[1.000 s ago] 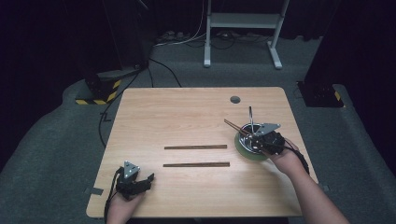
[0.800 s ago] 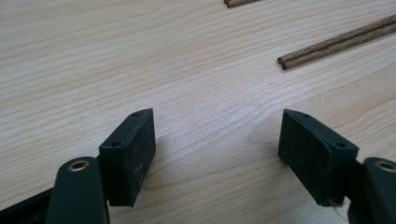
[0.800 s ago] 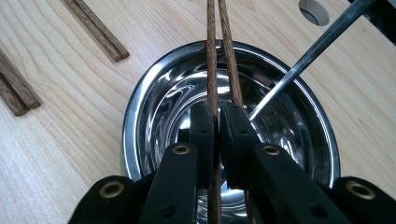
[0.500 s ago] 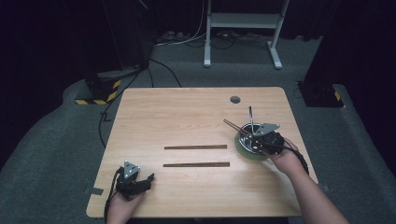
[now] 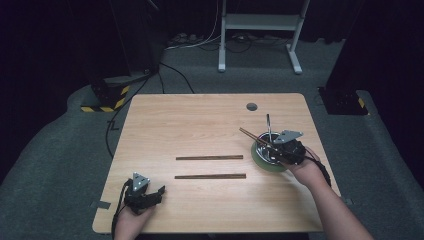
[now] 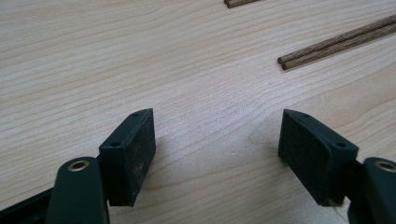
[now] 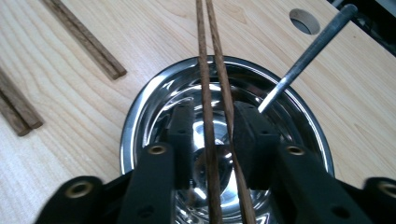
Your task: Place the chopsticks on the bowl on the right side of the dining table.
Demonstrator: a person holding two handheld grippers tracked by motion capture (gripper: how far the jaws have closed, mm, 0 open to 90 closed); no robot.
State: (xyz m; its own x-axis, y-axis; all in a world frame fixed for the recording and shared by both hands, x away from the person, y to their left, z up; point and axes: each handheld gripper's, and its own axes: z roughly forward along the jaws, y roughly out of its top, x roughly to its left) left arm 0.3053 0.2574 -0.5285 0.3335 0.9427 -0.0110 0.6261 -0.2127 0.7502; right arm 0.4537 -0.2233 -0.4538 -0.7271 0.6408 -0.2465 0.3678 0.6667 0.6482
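Note:
A steel bowl [image 5: 261, 148] [image 7: 140, 116] sits on a green saucer [image 5: 260, 164] at the table's right. A pair of brown chopsticks [image 5: 250, 135] [image 7: 208, 70] leans in it, beside a metal utensil handle [image 5: 268, 125] [image 7: 303, 56]. My right gripper [image 5: 274, 150] [image 7: 212, 126] hangs over the bowl. Its jaws have just been opening, and the leaning chopsticks run between them with a gap on the left side. Two more chopstick pairs [image 5: 209, 157] [image 5: 210, 176] lie mid-table. My left gripper [image 5: 159, 191] [image 6: 215, 135] rests open on the wood at the front left, with nothing between its fingers.
The wooden table [image 5: 200, 120] has a round cable hole [image 5: 252, 106] [image 7: 303, 21] at its back right. In the left gripper view the ends of the chopstick pairs [image 6: 336, 44] lie ahead of the jaws. Dark carpet, cables and a white stand lie beyond the table.

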